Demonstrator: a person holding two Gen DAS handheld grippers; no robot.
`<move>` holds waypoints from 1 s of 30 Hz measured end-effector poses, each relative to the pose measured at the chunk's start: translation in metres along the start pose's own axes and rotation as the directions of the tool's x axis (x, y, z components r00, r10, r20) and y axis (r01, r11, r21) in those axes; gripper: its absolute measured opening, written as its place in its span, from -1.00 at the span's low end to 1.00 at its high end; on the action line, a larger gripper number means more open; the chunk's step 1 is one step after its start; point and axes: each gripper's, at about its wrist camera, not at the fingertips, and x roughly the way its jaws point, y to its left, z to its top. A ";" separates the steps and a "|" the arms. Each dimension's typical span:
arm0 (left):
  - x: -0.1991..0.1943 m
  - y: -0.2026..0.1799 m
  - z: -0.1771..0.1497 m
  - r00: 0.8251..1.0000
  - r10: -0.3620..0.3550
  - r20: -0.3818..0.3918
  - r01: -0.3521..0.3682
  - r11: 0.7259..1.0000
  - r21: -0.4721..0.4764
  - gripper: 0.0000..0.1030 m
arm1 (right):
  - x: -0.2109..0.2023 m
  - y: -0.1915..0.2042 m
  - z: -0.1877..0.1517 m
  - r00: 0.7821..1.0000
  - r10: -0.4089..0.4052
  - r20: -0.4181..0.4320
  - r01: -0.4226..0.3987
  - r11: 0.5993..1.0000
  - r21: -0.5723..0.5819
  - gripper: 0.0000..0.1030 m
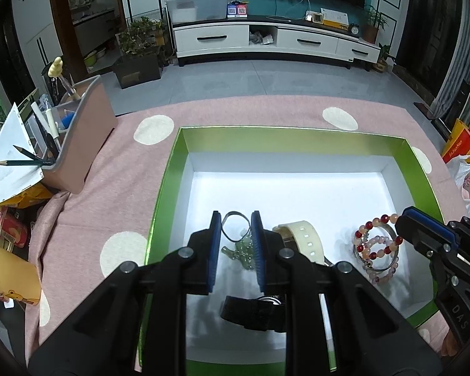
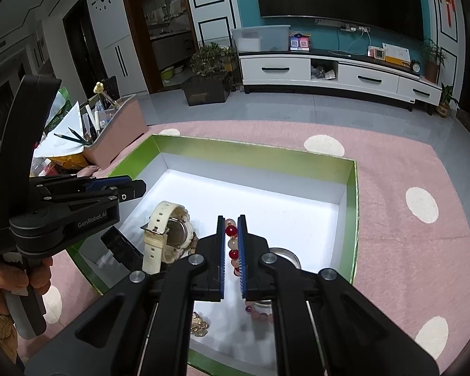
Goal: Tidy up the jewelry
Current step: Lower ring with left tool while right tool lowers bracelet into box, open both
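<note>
Green-rimmed shallow box (image 1: 169, 169) with a white floor sits on the bench, on a pink cloth with cream dots (image 1: 109, 188); all jewelry lies inside this box.

Left tool (image 1: 236, 222) hangs over the box's near-left part, jaws narrow with a gap between the blue pads. A green bead piece (image 1: 239, 252) and a thin dark ring (image 1: 232, 225) show in that gap; cannot tell if the pads press on them or they just lie on the box floor below. A black strap (image 1: 250, 311) lies nearer the box's front edge, under the tool.

Right tool (image 2: 232, 219) is over the box's right-centre, jaws nearly closed on a red-and-pink bead bracelet (image 2: 232, 239); beads sit pinched between the pads. In the left view the bracelet (image 1: 377, 244) loops in several coils by the box's right wall, the right tool's tip (image 1: 405, 216) touching it.

Cream wristwatch (image 2: 167, 235) stands on edge near the box's centre, between the two tools. Small gold piece (image 2: 199, 326) lies near the box's front edge. A round metal item (image 2: 283, 255), half hidden, sits beside the bracelet.

A person's hand (image 2: 6, 279) grips the left tool's handle, outside the box's left rim. Pink pen holder (image 1: 84, 138) stands well left of the box.
</note>
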 end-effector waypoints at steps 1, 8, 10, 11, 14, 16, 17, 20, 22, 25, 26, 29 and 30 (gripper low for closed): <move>0.001 0.001 0.000 1.000 -0.002 -0.001 0.002 1.000 0.002 -0.63 | 0.001 0.000 -0.001 1.000 0.000 -0.003 0.000 1.000 0.000 -0.87; 0.006 -0.001 -0.001 1.000 -0.001 -0.010 0.001 1.000 0.008 -0.63 | 0.008 -0.002 -0.006 1.000 -0.005 -0.025 0.006 1.000 0.008 -0.87; 0.008 -0.001 -0.001 1.000 -0.001 -0.017 0.001 1.000 0.010 -0.63 | 0.009 -0.001 -0.007 0.999 -0.006 -0.031 0.006 1.000 0.007 -0.87; 0.009 -0.002 -0.002 1.000 -0.001 -0.019 0.001 1.000 0.011 -0.63 | 0.010 -0.001 -0.007 0.999 -0.007 -0.034 0.007 1.000 0.005 -0.87; 0.012 -0.003 -0.003 1.000 0.001 -0.027 0.000 1.000 0.017 -0.63 | 0.011 -0.002 -0.007 0.999 -0.009 -0.041 0.010 1.000 0.004 -0.87; 0.013 -0.003 -0.004 1.000 -0.002 -0.031 0.003 1.000 0.018 -0.63 | 0.012 -0.002 -0.007 0.999 -0.014 -0.046 0.014 1.000 0.004 -0.87; 0.013 -0.003 -0.004 0.999 -0.003 -0.032 0.003 1.000 0.018 -0.63 | 0.013 -0.002 -0.007 0.999 -0.017 -0.047 0.017 1.000 0.003 -0.87; 0.014 -0.005 -0.004 0.999 -0.002 -0.032 0.003 1.000 0.026 -0.63 | 0.013 -0.002 -0.008 0.999 -0.023 -0.050 0.023 1.000 0.001 -0.87; 0.015 -0.006 -0.003 1.000 0.000 -0.031 0.001 0.999 0.034 -0.63 | 0.014 -0.004 -0.008 0.998 -0.029 -0.051 0.029 1.000 0.000 -0.87; 0.016 -0.007 -0.005 0.999 0.002 -0.033 -0.001 0.999 0.037 -0.63 | 0.015 -0.007 -0.010 0.998 -0.032 -0.060 0.032 0.999 0.007 -0.87; 0.016 -0.008 -0.005 0.999 0.002 -0.035 -0.001 0.999 0.037 -0.63 | 0.015 -0.007 -0.011 0.998 -0.032 -0.062 0.033 0.999 0.007 -0.87; 0.018 -0.010 -0.006 0.999 0.005 -0.040 -0.003 0.999 0.047 -0.63 | 0.017 -0.007 -0.012 0.997 -0.031 -0.072 0.032 0.999 0.002 -0.87; 0.018 -0.012 -0.007 0.999 0.005 -0.041 -0.003 0.999 0.050 -0.63 | 0.017 -0.008 -0.012 0.997 -0.032 -0.076 0.032 0.999 0.002 -0.87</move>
